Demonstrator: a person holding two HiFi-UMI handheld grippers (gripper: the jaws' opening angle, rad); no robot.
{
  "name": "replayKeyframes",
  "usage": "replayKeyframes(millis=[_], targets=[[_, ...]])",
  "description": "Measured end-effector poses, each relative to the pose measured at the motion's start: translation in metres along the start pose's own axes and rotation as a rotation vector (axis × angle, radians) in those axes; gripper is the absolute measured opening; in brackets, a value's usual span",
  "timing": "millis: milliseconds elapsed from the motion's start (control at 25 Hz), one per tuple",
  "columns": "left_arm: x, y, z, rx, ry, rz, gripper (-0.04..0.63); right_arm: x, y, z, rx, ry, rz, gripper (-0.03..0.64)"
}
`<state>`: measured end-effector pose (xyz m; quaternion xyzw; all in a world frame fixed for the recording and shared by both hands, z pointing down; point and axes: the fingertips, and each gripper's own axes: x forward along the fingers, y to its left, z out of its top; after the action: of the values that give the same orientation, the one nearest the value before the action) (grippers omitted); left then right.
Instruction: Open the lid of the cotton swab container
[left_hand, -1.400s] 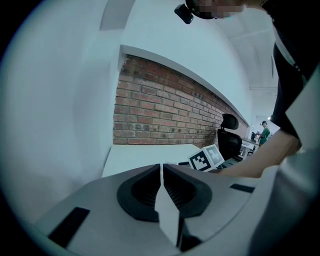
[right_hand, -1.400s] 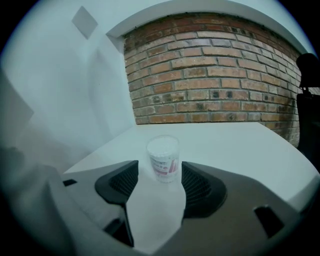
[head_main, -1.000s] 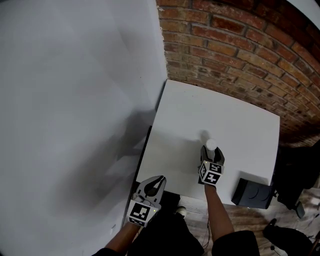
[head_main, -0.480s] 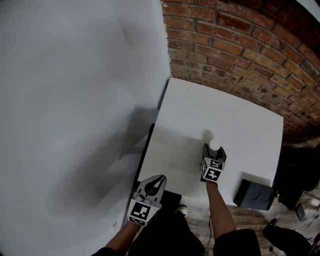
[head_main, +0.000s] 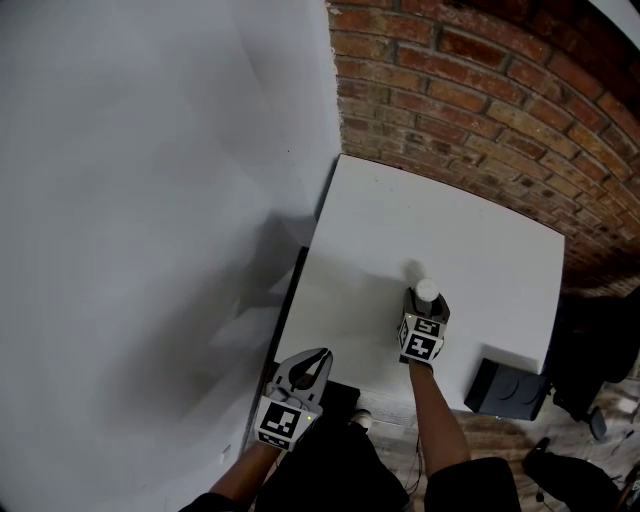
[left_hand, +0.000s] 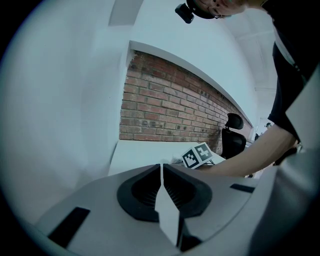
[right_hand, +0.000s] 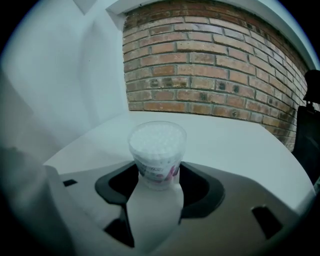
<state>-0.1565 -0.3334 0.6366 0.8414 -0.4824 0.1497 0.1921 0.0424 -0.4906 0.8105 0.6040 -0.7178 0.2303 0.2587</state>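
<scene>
We hold the cotton swab container (right_hand: 158, 155) in the right gripper (head_main: 425, 304). Its jaws are closed on the lower sides of the clear tub, which stands upright between the pads on the white table (head_main: 470, 230). The tub is packed full of cotton swabs (right_hand: 156, 136), whose white tips sit just under its clear top. A label with pink print wraps the wall just above the jaws. Beyond the tub, ahead of this gripper, rises the brick wall (right_hand: 210, 65).

Our left gripper (head_main: 313, 362) hangs well apart on the right gripper's left, at the table's near corner. Its jaws are pressed together with nothing between them.
</scene>
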Motion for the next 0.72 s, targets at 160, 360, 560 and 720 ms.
replayKeyframes(millis=[160, 360, 560, 720], targets=[[0.001, 0.001, 0.001, 0.003, -0.003, -0.005, 0.015, 0.000, 0.001, 0.000, -0.021, 0.015, 0.012, 0.256], [0.003, -0.001, 0.003, 0.008, -0.005, -0.014, 0.015, -0.008, -0.001, 0.004, -0.028, 0.011, 0.030, 0.256], [0.005, -0.009, 0.007, 0.017, -0.010, -0.025, 0.015, -0.017, -0.002, 0.006, -0.043, -0.001, 0.067, 0.256], [0.004, -0.015, 0.008, 0.022, -0.015, -0.026, 0.015, -0.026, 0.003, 0.007, -0.066, -0.012, 0.106, 0.256]])
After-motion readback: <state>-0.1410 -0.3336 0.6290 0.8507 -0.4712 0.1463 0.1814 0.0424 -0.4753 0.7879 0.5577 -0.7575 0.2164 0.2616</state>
